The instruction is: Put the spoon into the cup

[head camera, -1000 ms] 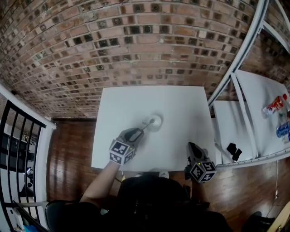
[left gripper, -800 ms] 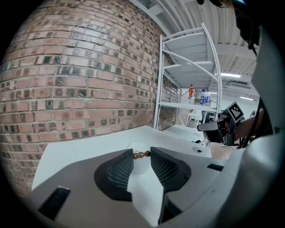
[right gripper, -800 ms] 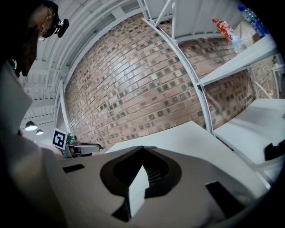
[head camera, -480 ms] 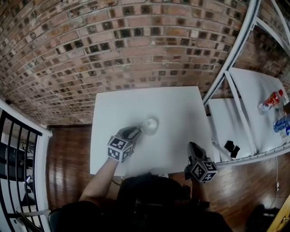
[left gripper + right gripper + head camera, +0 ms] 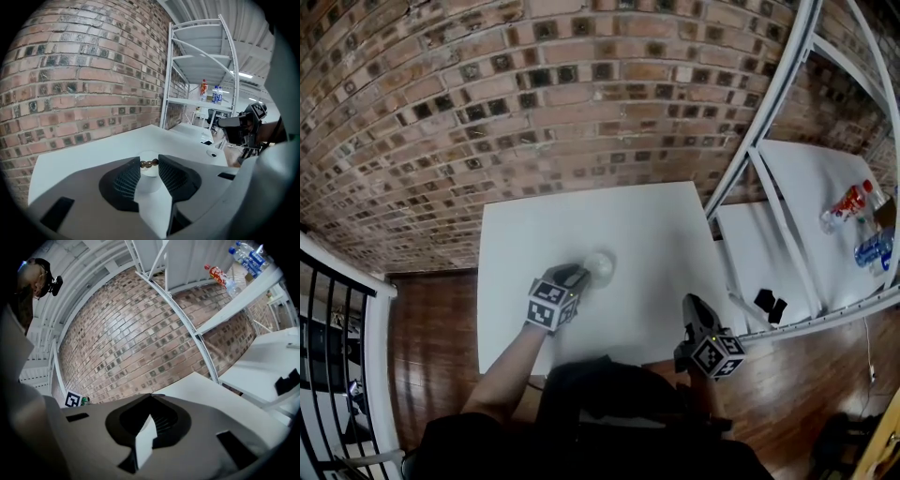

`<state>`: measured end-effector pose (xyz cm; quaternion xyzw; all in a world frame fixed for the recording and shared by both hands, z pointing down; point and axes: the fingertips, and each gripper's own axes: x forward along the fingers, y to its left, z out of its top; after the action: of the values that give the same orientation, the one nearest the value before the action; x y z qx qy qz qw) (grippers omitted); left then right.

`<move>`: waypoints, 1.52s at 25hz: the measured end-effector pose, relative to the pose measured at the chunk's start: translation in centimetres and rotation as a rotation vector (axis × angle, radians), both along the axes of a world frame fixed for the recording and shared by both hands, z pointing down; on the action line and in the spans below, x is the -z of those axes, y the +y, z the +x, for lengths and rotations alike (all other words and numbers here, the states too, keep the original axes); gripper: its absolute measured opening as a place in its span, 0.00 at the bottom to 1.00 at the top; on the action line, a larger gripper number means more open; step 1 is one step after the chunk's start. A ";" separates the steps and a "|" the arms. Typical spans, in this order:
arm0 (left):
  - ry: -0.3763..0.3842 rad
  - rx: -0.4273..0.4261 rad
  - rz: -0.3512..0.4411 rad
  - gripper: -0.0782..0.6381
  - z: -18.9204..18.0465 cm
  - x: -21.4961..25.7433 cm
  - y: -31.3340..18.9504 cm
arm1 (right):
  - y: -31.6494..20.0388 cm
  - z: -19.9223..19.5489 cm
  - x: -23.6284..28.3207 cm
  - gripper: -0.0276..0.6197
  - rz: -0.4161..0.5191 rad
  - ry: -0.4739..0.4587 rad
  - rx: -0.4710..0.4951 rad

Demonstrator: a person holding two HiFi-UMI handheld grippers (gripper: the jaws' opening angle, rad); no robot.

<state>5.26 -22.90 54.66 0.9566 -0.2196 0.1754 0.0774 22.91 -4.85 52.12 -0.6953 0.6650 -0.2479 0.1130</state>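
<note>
A small white cup point(image 5: 600, 265) stands on the white table point(image 5: 647, 220), left of its middle. My left gripper point(image 5: 578, 275) reaches right up to the cup's near side. In the left gripper view its jaws point(image 5: 149, 162) are shut on the spoon's brown beaded handle point(image 5: 149, 163), which spans the gap at the tips. The cup point(image 5: 149, 181) shows directly below and behind the handle. The spoon's bowl is hidden. My right gripper point(image 5: 688, 306) hovers at the table's near right corner, away from the cup; in the right gripper view its tips point(image 5: 150, 396) meet with nothing between them.
A brick wall point(image 5: 534, 103) backs the table. A white metal shelf rack point(image 5: 769, 169) stands to the right, with bottles point(image 5: 847, 202) on one shelf and a black object point(image 5: 768, 304) on a lower one. A dark railing point(image 5: 337, 309) runs along the left.
My left gripper has moved forward and a little down to the cup with the spoon in it; the handle no longer shows between gripper and cup. The right gripper has barely shifted.
</note>
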 end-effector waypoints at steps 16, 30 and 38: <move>-0.049 0.030 -0.036 0.29 -0.4 -2.7 1.0 | 1.1 0.6 -0.4 0.05 0.014 -0.018 -0.005; 0.207 0.247 -0.029 0.31 -6.8 1.5 1.0 | 2.1 0.2 -1.0 0.05 -0.004 -0.001 0.028; 0.425 0.409 0.137 0.23 -15.1 8.5 2.4 | 0.0 -1.8 1.6 0.05 0.059 0.130 0.140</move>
<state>-9.85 -20.51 46.14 0.9109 -0.3976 -0.0632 0.0906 21.07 -4.81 50.50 -0.6580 0.7251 -0.1899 0.0724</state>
